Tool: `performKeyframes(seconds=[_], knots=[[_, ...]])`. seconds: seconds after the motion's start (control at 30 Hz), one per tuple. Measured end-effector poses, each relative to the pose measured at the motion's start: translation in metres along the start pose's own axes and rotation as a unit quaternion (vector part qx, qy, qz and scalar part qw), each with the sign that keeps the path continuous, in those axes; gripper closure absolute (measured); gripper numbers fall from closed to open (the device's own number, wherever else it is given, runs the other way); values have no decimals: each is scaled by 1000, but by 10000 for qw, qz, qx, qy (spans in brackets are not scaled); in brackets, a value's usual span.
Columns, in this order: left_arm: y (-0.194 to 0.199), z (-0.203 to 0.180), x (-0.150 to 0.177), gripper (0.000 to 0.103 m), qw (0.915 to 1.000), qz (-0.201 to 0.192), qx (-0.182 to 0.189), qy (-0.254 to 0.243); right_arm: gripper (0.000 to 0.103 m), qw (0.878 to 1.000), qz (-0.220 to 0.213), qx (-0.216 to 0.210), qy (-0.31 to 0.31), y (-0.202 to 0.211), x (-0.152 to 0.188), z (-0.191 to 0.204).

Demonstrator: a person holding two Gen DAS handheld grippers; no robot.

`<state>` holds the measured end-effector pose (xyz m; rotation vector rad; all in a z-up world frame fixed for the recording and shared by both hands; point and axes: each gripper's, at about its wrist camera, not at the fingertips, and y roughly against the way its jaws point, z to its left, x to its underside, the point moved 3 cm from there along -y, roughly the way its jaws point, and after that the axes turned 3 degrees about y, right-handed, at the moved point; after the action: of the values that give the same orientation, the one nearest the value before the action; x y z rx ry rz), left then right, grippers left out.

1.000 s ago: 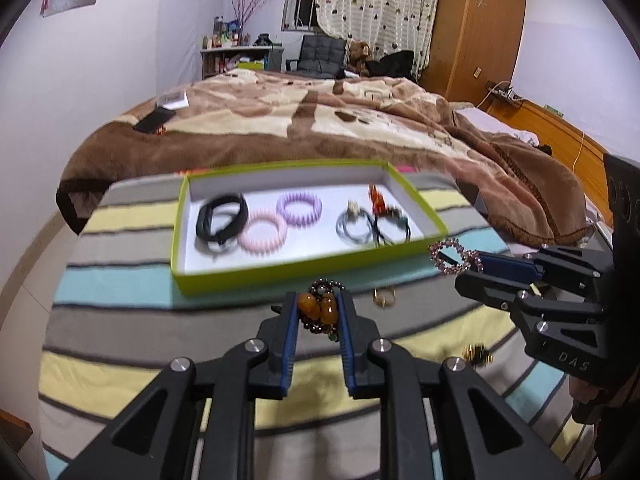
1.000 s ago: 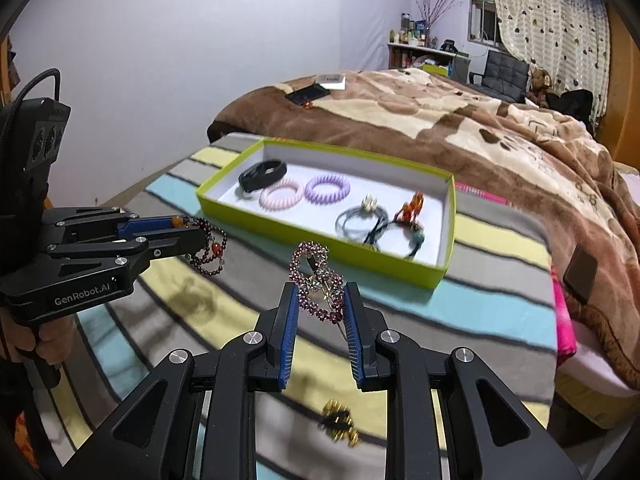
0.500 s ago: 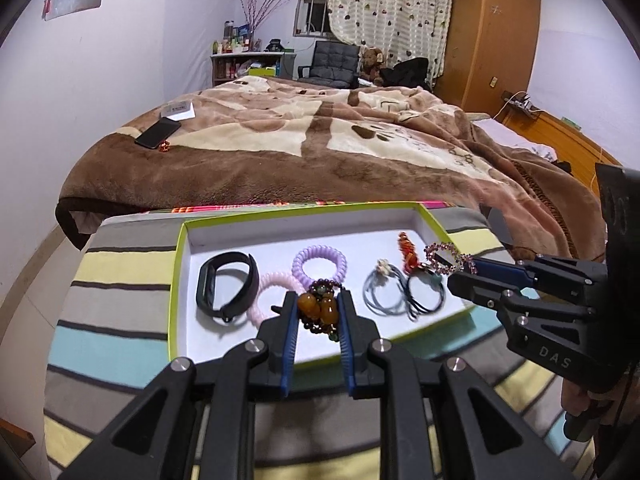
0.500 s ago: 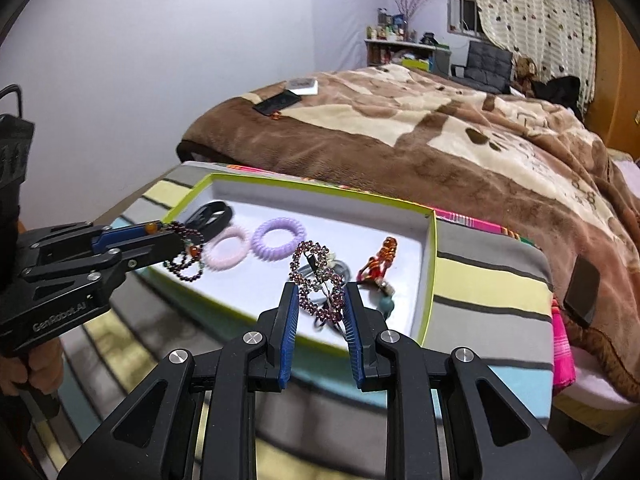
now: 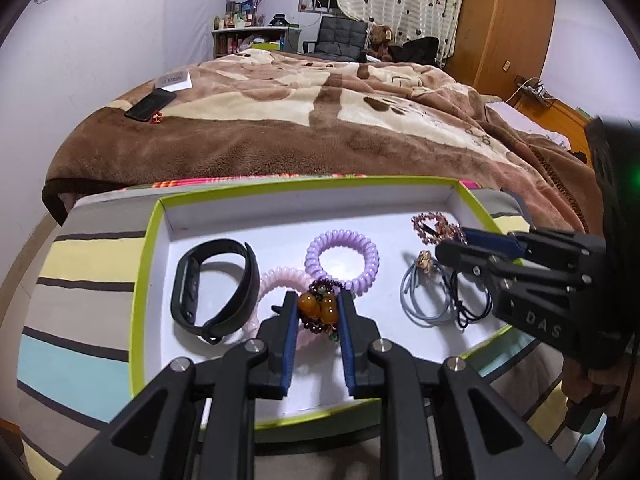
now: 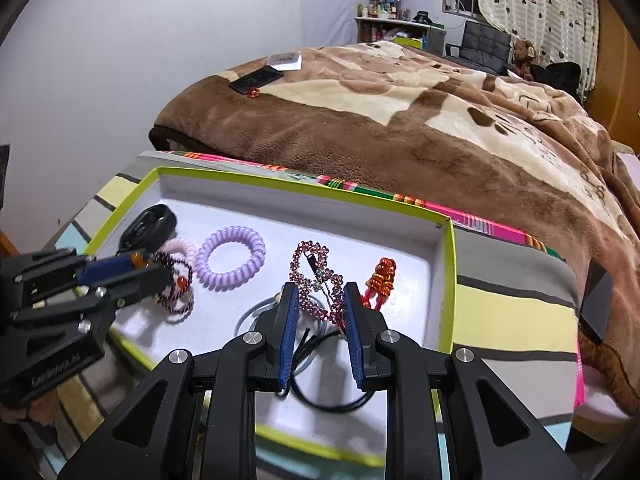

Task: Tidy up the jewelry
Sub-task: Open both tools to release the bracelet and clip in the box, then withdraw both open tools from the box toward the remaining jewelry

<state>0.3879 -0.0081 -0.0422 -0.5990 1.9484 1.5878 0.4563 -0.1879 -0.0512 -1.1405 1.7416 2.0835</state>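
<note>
A green-rimmed white tray (image 5: 148,256) lies on a striped cloth. Inside it are a black wristband (image 5: 216,284), a pink coil hair tie (image 5: 276,280), a purple coil hair tie (image 5: 342,256), grey-blue hair ties (image 5: 424,300) and an orange bead charm (image 6: 382,280). My left gripper (image 5: 318,312) is shut on an amber and dark bead bracelet (image 5: 318,306), which hangs low over the pink tie. Over the tray's right half my right gripper (image 6: 320,304) is shut on a pink rhinestone hair clip (image 6: 316,276). Each gripper also shows at the side of the other's view.
The striped cloth (image 5: 80,300) covers the table around the tray. Just behind it is a bed with a brown blanket (image 5: 320,128), with a phone (image 5: 150,105) on its left part. A small black object (image 6: 596,304) lies at the table's right edge.
Both grippers have moved forward and slightly down, from above the striped cloth to above the tray. Each still holds its piece of jewelry.
</note>
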Motion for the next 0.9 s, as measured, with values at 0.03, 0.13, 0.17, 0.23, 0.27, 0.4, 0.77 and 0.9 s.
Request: performKeyframes(seconds=[0.03,0.13,0.17,0.23,0.27,0.4,0.77,0.9], knots=[[-1,0,0,82,10000,-12,-9,-22,80,10000,17,-4,-11,-2,-1,0],[-1,-1,-2,81,10000,-25,16,-53,80,10000,67,-13,-31,-8,0,-1],[-1,-1,-2,81,10000,-32,3,-62,79,10000,85,-23,-38,-9,0,-1],[-1,-1,-1,79,9999,-28,-16,-99,79,9999,115,-71,-47,-11,1,0],[-2,-2,-1,77,9999,-18,-26,-116,79,9999,112,-89,-58,-11,2,-1],[-3,-3,1,68,9999,50,-27,-108,72,9999,81,-112,-49,-9,3,1],[26,-5,8,57,9999,-102,-4,-24,66,9995,-221,-174,-134,30,10,3],[49,-7,13,57,9997,-240,-10,28,65,9988,-397,-220,-199,56,19,4]])
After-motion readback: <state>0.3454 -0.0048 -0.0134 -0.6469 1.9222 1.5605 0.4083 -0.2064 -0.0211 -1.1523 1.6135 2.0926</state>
